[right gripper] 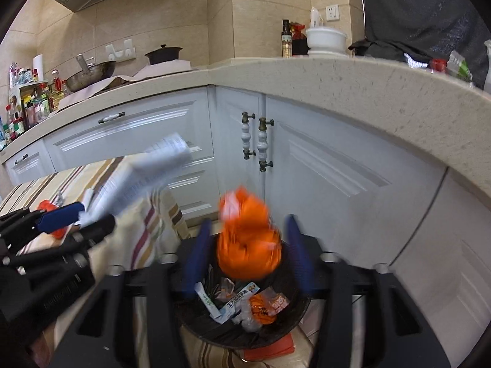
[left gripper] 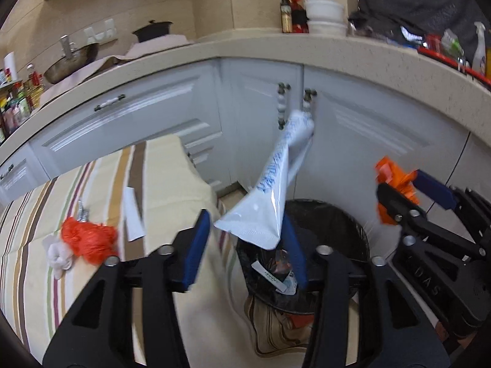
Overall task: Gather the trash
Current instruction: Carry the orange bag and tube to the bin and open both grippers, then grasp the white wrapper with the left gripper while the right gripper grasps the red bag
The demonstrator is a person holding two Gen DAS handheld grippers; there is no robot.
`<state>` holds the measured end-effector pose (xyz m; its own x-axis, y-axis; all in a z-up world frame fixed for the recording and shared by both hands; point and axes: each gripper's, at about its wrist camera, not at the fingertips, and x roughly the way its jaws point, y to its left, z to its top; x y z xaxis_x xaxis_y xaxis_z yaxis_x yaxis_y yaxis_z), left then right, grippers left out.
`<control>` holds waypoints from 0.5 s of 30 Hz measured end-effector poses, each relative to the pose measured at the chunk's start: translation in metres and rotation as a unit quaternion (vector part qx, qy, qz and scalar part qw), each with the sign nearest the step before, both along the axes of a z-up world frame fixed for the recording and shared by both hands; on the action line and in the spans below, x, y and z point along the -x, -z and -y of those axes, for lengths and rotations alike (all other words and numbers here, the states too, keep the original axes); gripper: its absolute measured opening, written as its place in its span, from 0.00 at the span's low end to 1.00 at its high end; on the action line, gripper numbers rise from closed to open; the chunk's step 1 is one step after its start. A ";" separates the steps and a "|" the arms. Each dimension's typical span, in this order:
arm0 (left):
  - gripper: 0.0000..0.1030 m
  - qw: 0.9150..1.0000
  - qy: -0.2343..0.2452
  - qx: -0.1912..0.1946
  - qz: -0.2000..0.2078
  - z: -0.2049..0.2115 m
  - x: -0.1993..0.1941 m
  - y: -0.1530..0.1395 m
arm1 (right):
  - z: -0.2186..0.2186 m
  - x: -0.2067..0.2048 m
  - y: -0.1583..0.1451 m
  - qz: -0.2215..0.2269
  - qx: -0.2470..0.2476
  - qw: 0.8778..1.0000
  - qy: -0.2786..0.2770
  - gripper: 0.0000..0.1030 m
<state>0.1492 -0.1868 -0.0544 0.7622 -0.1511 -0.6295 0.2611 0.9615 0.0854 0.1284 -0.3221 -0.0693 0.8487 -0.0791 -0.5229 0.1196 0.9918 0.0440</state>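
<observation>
White-and-blue tube [left gripper: 270, 184], orange wrapper [right gripper: 248, 239], black bin liner [left gripper: 337, 217], striped beige cloth [left gripper: 76, 190].

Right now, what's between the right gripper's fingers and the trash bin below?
In the right wrist view, an orange wrapper sits blurred between the right gripper's open fingers, directly over the black-lined trash bin; nothing else intervenes.

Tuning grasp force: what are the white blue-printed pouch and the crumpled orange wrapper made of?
White blue-printed pouch: seemingly glossy plastic film; it shows sheen and a flat sealed edge. Crumpled orange wrapper: probably thin plastic or foil film, heavily creased; motion blur leaves the finish unclear.
</observation>
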 end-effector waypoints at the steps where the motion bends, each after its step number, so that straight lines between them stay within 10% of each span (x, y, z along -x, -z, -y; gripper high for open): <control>1: 0.53 1.000 0.000 0.001 -0.003 0.003 -0.002 0.002 | 0.004 -0.003 0.003 0.000 -0.001 1.000 0.007 0.62; 15: 0.61 0.999 -0.048 0.018 0.013 -0.057 0.015 -0.011 | -0.007 0.010 -0.005 0.008 -0.031 0.999 0.005 0.62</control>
